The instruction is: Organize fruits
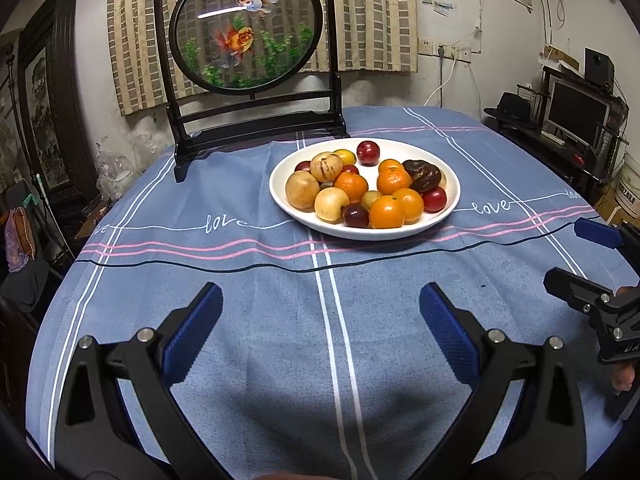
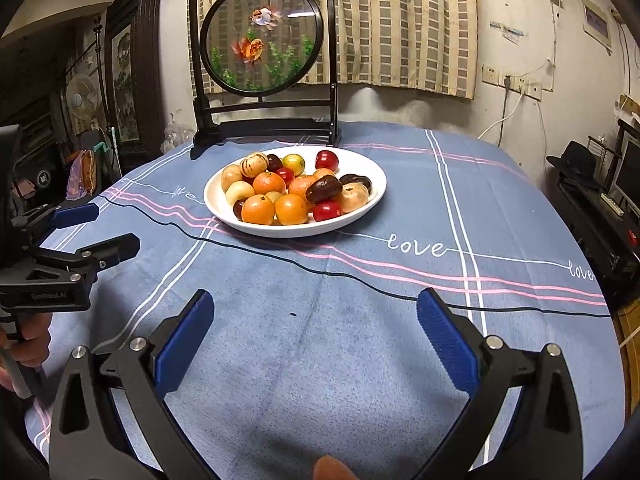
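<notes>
Fruits point(image 1: 362, 188) are seen heaped together on a white plate point(image 1: 452, 204) in the upper middle of both frames, on a blue striped tablecloth point(image 1: 256, 320): oranges point(image 1: 386, 211), red plums point(image 1: 368, 153), pale yellow-brown round fruits point(image 1: 302, 189) and one dark wrinkled fruit point(image 1: 421, 175) lie mixed and touching, with none seen on the cloth. Such a pile fits two stages alike: fruit gathered onto the plate as the task wants, or a mixed heap yet to be sorted by kind; which one holds cannot be settled from these views. The left gripper point(image 1: 320, 316) is held low in the frame with its blue pads spread wide and nothing between them, well short of the plate. The right gripper point(image 2: 314, 320) is likewise spread and empty over bare cloth. Any reach to the plate would call for care, it is judged, since the round fruits lean on one another and could roll off the shallow rim. Just behind the plate, in the upper left of the frame, a black-framed round goldfish screen point(image 1: 246, 24) stands on its foot; it is judged to limit room on the far side. A checked curtain point(image 1: 372, 12) hangs behind.
</notes>
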A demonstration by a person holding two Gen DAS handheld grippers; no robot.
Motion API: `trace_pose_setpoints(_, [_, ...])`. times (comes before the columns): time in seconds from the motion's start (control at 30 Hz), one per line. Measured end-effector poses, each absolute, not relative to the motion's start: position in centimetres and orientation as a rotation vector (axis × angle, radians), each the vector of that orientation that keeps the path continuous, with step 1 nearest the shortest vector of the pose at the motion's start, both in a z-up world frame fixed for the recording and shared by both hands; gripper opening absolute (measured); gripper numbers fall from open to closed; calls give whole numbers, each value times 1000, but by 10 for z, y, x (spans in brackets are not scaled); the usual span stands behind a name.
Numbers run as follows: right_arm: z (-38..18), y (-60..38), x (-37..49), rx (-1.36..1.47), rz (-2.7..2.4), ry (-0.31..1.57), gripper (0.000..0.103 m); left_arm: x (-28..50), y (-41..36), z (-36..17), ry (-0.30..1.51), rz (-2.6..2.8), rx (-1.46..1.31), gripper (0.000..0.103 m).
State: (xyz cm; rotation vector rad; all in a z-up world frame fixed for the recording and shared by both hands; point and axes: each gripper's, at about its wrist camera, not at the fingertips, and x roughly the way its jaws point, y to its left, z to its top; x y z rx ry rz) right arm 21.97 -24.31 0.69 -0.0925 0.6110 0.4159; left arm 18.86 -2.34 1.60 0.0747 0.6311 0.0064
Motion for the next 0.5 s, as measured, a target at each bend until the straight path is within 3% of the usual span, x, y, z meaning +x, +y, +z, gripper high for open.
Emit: trace_pose_setpoints(0.5, [3, -242, 222, -97, 412, 627, 102, 186, -25, 14, 632, 14, 86, 101])
